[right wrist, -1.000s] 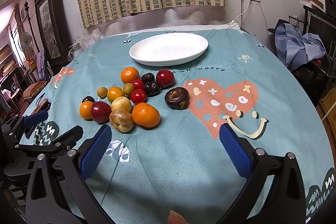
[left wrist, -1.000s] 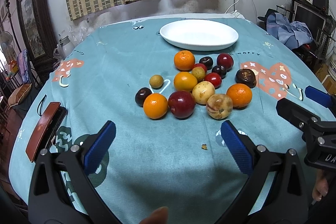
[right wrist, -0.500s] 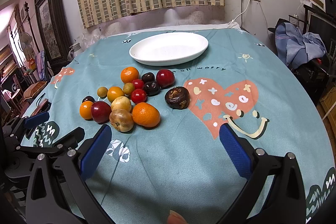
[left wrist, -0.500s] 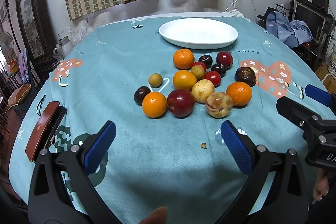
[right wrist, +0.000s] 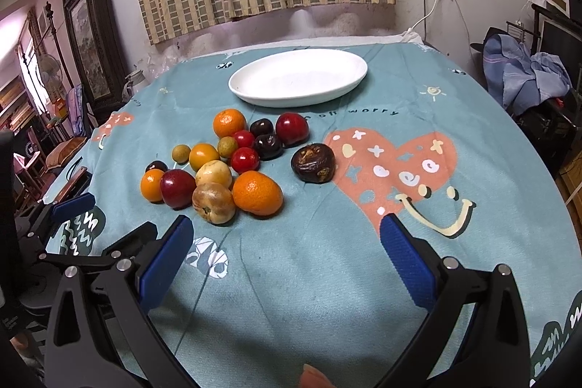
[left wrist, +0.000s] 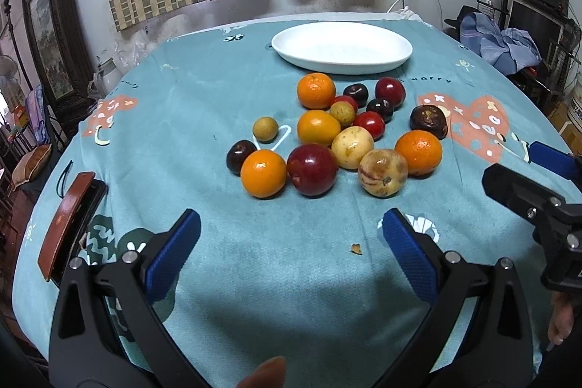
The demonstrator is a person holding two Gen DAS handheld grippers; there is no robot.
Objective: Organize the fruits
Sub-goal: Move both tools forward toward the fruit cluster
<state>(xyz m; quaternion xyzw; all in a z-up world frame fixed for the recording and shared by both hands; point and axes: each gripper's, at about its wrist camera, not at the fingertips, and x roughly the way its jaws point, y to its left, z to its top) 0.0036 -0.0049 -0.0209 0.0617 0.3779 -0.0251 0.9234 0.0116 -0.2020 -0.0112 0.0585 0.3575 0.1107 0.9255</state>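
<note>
Several fruits lie bunched on the teal tablecloth: oranges point(left wrist: 263, 173), a red apple point(left wrist: 312, 169), a yellowish fruit point(left wrist: 382, 172), cherries point(left wrist: 380, 108) and a dark wrinkled fruit point(left wrist: 428, 121). An empty white oval plate point(left wrist: 342, 48) sits behind them, also in the right wrist view point(right wrist: 298, 77). My left gripper point(left wrist: 291, 242) is open and empty, in front of the bunch. My right gripper point(right wrist: 285, 246) is open and empty, in front of the near orange point(right wrist: 257, 192) and dark fruit point(right wrist: 313, 163).
A red-brown case point(left wrist: 65, 217) lies at the table's left edge. A small crumb point(left wrist: 355, 248) lies on the cloth between the left fingers. A framed picture stands at the left, clothes and shelves point(left wrist: 509, 42) at the right, a curtain behind.
The left gripper has crept slightly forward, so the fruits sit a little nearer the fingers. The right view is almost the same.
</note>
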